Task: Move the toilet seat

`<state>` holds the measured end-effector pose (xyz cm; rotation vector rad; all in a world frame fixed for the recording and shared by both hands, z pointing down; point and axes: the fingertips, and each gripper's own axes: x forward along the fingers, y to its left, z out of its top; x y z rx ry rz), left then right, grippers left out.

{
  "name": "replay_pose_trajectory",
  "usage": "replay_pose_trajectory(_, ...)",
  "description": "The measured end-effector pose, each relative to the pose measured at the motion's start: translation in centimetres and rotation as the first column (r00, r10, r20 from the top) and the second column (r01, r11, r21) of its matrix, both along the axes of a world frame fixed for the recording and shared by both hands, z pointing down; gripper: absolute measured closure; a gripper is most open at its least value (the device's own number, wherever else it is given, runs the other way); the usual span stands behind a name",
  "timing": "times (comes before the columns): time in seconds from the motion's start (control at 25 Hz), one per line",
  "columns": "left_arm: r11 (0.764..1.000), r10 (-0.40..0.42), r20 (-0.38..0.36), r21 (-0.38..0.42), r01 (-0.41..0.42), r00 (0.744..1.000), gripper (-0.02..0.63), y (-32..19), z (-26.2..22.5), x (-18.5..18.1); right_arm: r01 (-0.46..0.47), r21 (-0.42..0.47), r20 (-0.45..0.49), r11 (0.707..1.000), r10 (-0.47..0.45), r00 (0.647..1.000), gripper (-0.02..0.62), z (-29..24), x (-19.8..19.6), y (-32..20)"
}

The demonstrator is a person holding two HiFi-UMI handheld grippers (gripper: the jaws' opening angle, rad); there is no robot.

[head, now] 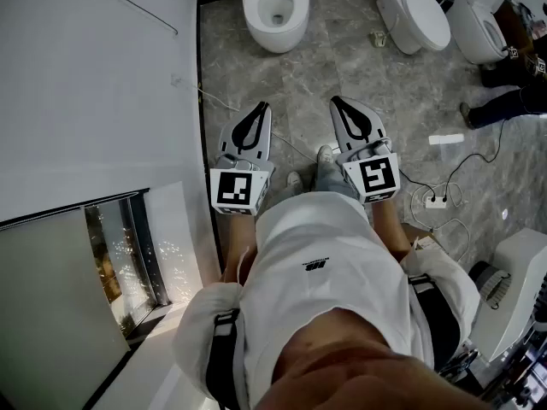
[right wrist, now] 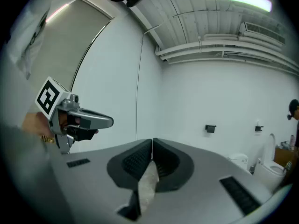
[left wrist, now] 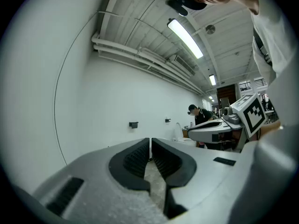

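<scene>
A white toilet (head: 275, 11) stands against the wall straight ahead, its bowl open to view with the seat ring (head: 295, 17) around it. My left gripper (head: 261, 108) and right gripper (head: 337, 102) are held side by side at waist height, pointing at the floor well short of that toilet. Both are shut with nothing between the jaws. In the left gripper view the left gripper (left wrist: 150, 142) has its pads together, and the right gripper (right wrist: 152, 142) shows the same in its own view. Neither touches any toilet.
Two more white toilets (head: 415, 15) (head: 479, 26) stand at the far right, lids down. Another person's legs (head: 506, 102) are at the right edge. A power strip (head: 436, 201) with cables lies on the grey marble floor (head: 342, 58). A white wall (head: 94, 84) runs along the left.
</scene>
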<state>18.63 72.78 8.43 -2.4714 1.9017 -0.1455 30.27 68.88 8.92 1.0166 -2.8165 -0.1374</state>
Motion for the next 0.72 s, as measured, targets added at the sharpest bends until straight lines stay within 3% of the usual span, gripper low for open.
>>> replay_pose_trajectory(0.72, 1.0, -0.014, -0.023, -0.01, 0.014, 1.0, 0.569, -4.0, 1.2, -4.1, -0.032, 0.03, -0.005, 0.999, 0.032, 0.999, 0.561, 0.2, -3.4, -3.7)
